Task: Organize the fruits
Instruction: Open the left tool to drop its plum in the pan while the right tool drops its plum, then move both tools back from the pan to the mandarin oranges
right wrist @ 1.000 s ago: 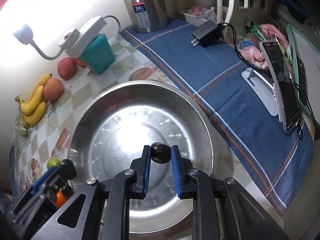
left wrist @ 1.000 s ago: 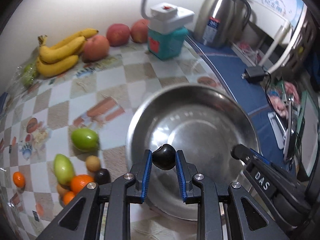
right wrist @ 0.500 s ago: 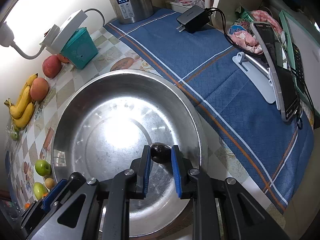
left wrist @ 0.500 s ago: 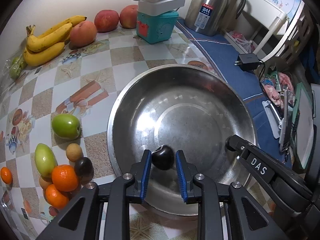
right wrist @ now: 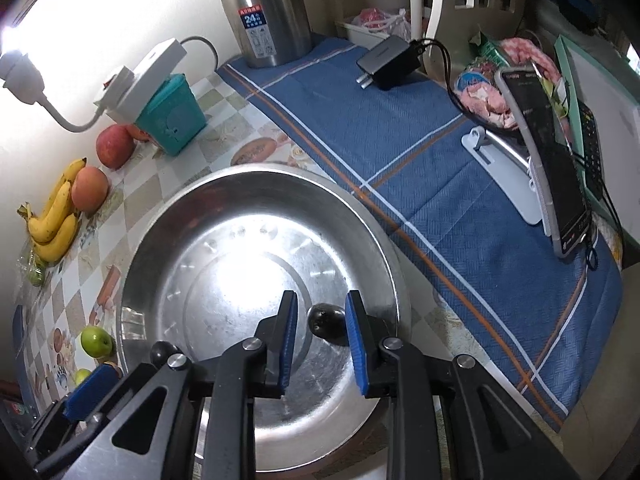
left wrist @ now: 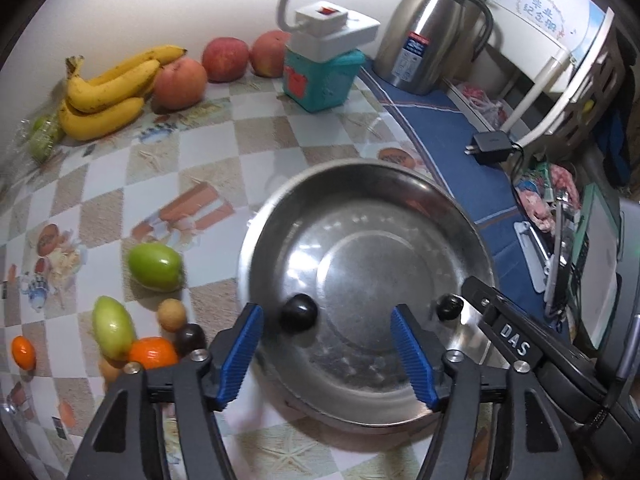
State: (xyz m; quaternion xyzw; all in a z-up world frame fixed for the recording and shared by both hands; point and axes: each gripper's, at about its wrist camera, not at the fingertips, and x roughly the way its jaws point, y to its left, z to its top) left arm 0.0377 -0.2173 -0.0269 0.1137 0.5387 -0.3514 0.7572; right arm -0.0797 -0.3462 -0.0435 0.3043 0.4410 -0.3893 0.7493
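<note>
Left claw (left wrist: 326,344) is opening; its dark plum (left wrist: 298,313) sits loose in the bowl (left wrist: 360,172). Right claw (right wrist: 320,334) is opening around another plum (right wrist: 325,320).

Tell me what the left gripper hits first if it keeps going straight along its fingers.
Probably the steel basin's floor; the left gripper is opening above it, and the dark plum lies just inside the left finger.

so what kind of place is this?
Likely a home kitchen or dining table: loose fruit such as bananas on a patterned tablecloth, a steel thermos jug, and a phone charger lying about.
</note>
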